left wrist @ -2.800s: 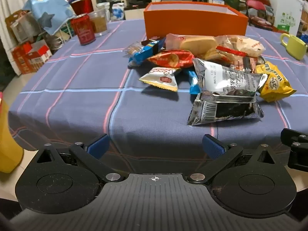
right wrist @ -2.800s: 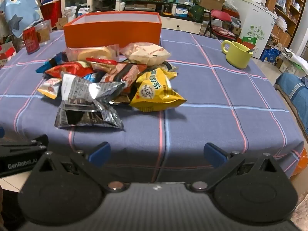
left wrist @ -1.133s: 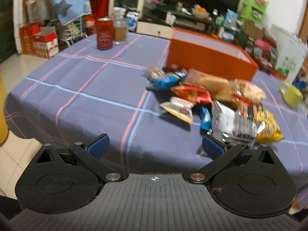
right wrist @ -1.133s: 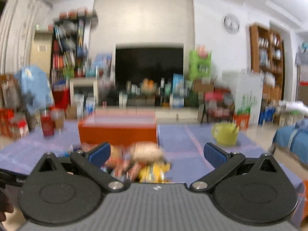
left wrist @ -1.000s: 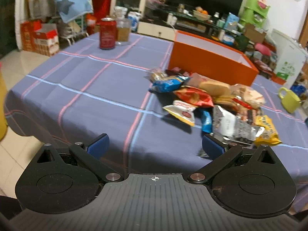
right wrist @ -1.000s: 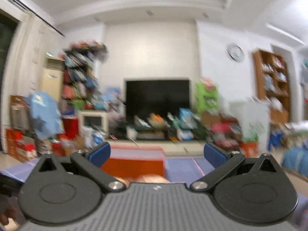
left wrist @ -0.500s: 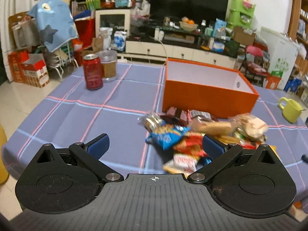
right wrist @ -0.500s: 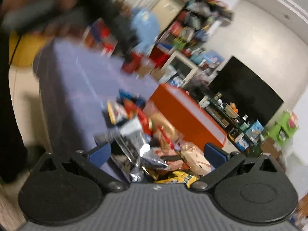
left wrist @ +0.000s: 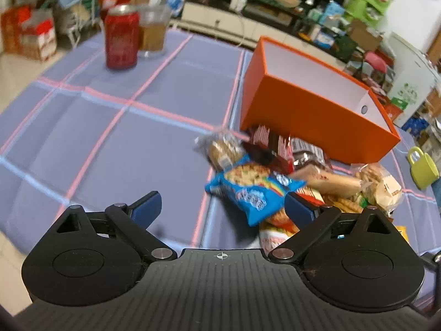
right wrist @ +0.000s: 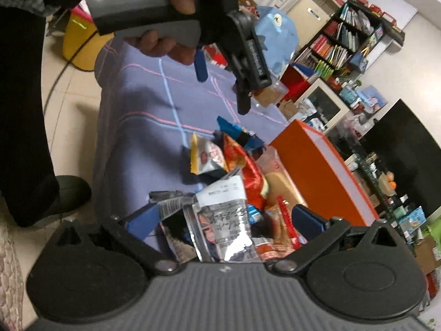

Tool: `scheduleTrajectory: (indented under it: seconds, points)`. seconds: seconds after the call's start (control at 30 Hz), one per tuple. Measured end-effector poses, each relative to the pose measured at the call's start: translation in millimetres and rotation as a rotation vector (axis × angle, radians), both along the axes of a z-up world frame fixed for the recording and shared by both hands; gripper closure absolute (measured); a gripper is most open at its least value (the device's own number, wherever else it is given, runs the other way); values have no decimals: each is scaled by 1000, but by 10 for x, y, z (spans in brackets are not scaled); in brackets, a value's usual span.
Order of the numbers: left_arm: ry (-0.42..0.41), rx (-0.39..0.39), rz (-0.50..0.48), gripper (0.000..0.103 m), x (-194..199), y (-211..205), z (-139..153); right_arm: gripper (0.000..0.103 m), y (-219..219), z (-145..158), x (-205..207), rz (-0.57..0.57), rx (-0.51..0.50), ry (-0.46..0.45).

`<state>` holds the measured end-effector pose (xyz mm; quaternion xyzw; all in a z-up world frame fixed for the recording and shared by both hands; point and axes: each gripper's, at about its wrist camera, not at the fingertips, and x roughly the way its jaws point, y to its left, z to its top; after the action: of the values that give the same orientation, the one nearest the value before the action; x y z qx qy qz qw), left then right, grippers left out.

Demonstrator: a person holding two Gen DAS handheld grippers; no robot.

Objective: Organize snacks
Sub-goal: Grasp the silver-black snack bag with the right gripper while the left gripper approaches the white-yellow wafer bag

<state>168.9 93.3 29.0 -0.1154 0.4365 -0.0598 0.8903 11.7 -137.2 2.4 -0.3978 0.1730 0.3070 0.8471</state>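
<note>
A pile of snack packets lies on the blue checked tablecloth (left wrist: 115,138) in front of an empty orange box (left wrist: 311,115). My left gripper (left wrist: 222,208) hovers over the near left edge of the pile. Its jaws are closing from wide. A blue biscuit packet (left wrist: 253,190) lies under the gap by the right finger, and no pad touches it. My right gripper (right wrist: 224,219) is open above the pile, tilted sideways. A silver packet (right wrist: 220,220) shows below between its fingers, untouched. In the right wrist view a hand (right wrist: 165,13) holds the left gripper (right wrist: 220,85) over the table.
A red can (left wrist: 121,44) and a glass of brown drink (left wrist: 153,34) stand at the far left of the table. A yellow-green mug (left wrist: 423,168) sits at the right edge. A yellow bin (right wrist: 80,44) is on the floor, with cluttered shelves and a dark TV behind.
The left gripper has moved forward over the table to the pile's left edge, jaws slightly narrower. The right view has swung down from the room and rolled sideways over the pile.
</note>
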Motion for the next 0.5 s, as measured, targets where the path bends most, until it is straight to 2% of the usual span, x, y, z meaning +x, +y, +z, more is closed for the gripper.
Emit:
scheduleTrajectory:
  seconds: [0.07, 0.2, 0.4, 0.5]
  points:
    - [-6, 23, 2, 14, -146, -84, -7, 1, 20, 1, -17, 18, 6, 16]
    - [-2, 71, -78, 14, -385, -300, -103, 1, 33, -23, -44, 23, 12, 38]
    - [-16, 203, -218, 17, -458, -700, -239, 1, 22, -75, 61, -6, 65, 138]
    - [-18, 248, -240, 17, -483, -764, -281, 3, 13, -77, 90, -29, 72, 133]
